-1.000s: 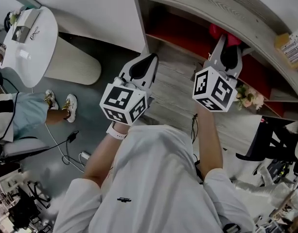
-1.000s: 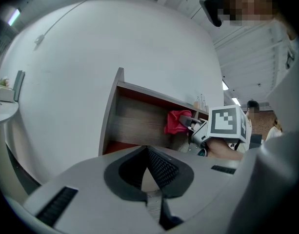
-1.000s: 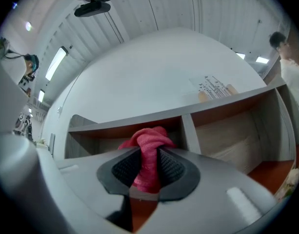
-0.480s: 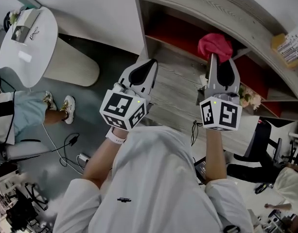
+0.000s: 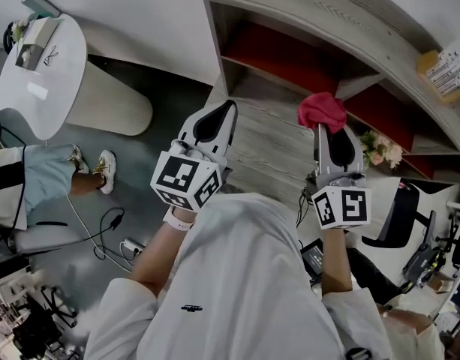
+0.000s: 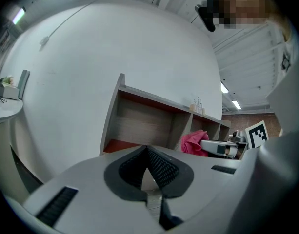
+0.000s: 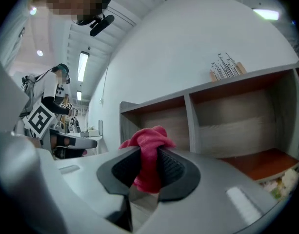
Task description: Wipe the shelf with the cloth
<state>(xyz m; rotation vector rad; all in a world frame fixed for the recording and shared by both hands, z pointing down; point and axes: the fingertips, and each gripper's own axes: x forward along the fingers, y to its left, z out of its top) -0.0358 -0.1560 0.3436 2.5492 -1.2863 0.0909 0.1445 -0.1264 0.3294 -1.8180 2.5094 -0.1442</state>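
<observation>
While pinched by the right gripper (image 5: 324,131), pink cloth (image 5: 322,111) near shelf (image 5: 269,142).

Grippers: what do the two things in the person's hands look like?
Both the left gripper and right gripper are grey shells tapering to a point, with black ribbed pads inside. Each carries a white cube printed with black square markers. The person wears a white short-sleeved shirt and a white wristband.
</observation>
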